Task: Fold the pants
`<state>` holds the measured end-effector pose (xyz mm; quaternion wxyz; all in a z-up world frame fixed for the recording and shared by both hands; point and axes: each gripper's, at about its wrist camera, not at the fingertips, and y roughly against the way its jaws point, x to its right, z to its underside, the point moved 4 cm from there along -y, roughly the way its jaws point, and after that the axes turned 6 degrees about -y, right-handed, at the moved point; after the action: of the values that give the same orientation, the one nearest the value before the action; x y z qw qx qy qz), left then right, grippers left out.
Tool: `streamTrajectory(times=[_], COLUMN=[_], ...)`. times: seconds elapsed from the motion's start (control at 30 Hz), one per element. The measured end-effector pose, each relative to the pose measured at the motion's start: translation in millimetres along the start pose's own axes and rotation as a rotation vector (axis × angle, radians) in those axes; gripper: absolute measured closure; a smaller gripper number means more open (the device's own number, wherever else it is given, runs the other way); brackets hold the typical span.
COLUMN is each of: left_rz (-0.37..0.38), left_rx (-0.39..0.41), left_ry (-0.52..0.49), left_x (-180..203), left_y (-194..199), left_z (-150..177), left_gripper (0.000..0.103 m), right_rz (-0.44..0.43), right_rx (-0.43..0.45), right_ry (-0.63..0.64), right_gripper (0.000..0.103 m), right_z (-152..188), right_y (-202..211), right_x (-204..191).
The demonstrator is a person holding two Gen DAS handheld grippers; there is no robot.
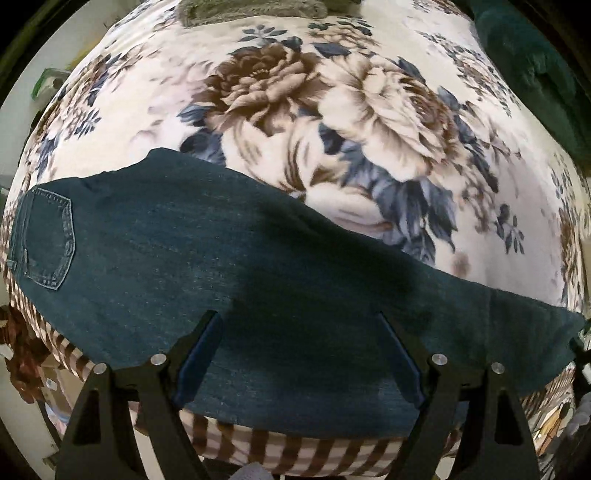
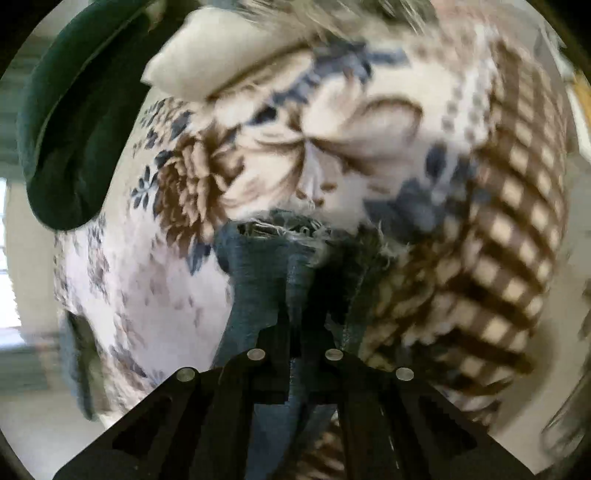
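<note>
Dark blue jeans [image 1: 229, 266] lie folded lengthwise across the near edge of a floral blanket [image 1: 332, 110], back pocket [image 1: 48, 243] at the left. My left gripper [image 1: 297, 317] is open and empty, hovering just above the middle of the jeans. In the right wrist view my right gripper [image 2: 301, 325] is shut on the frayed hem end of the jeans [image 2: 280, 251] and holds it lifted above the blanket [image 2: 258, 158]. That view is blurred by motion.
A dark green cloth [image 1: 535, 74] lies at the blanket's far right; it also shows in the right wrist view [image 2: 66, 140]. A grey knitted item [image 1: 251, 11] lies at the far edge. A brown-and-cream checked border [image 2: 509, 240] hangs over the bed's edge.
</note>
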<state>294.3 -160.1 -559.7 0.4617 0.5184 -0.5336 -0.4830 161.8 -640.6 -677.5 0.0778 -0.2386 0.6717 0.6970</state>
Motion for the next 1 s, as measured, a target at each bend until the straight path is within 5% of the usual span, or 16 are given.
streamTrajectory(times=[0.3, 0.5, 0.63, 0.7, 0.77, 0.9, 1.0], left_rz=[-0.022, -0.043, -0.042, -0.038, -0.029, -0.034, -0.056], left_rx=[-0.017, -0.022, -0.038, -0.041, -0.047, -0.049, -0.038], left_ry=[0.011, 0.007, 0.004, 0.007, 0.026, 0.103, 0.185], left_x=[-7, -14, -21, -28, -44, -93, -143], left_y=[-10, -19, -23, -19, -12, 12, 28], left_z=[14, 27, 39, 47, 59, 79, 84], left_gripper=[0.02, 0.02, 0.02, 0.02, 0.02, 0.02, 0.02], right_rz=[-0.286, -0.095, 0.038, -0.006, -0.018, -0.007, 0.018], right_rx=[0.128, 0.072, -0.071, -0.038, -0.032, -0.098, -0.222], right_ry=[0.182, 0.206, 0.122, 0.047, 0.013, 0.128, 0.277], right_gripper=[0.1, 0.099, 0.094, 0.085, 0.057, 0.055, 0.055], right_z=[7, -10, -15, -17, -11, 39, 111], right_y=[87, 27, -26, -14, 1, 26, 22], right_x=[-61, -14, 30, 38, 39, 4, -39])
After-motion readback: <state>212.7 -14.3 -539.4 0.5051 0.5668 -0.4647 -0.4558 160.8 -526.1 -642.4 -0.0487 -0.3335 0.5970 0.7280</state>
